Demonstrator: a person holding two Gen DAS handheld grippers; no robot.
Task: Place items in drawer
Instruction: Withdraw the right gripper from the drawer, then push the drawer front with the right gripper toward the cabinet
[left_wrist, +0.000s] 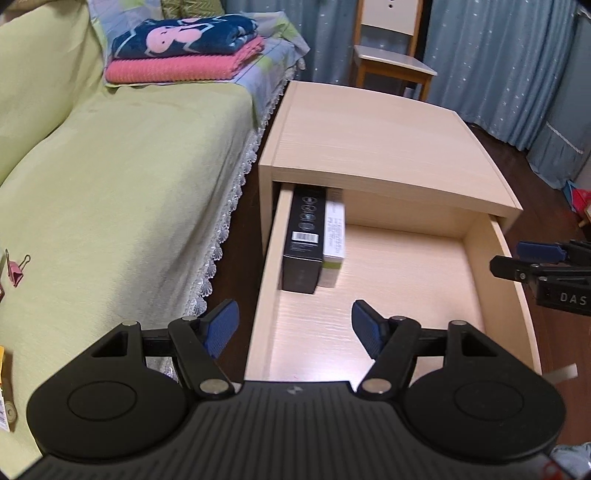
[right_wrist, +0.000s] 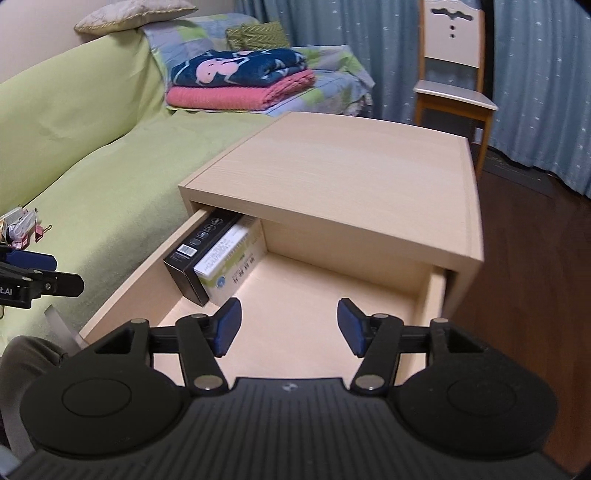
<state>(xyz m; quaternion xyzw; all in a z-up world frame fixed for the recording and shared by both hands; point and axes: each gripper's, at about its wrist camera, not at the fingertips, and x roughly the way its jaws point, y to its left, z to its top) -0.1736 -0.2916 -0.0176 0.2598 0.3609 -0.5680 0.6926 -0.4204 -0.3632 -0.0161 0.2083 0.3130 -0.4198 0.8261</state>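
Boxes (left_wrist: 314, 240) against drawer's (left_wrist: 476, 251) left wall.

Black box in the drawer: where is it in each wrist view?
Left wrist: black box left of centre, along the drawer's left wall, white box on its right.
Right wrist: black box left of centre, same wall, white box beside it.
Shared landmark: wooden chair before the curtain.
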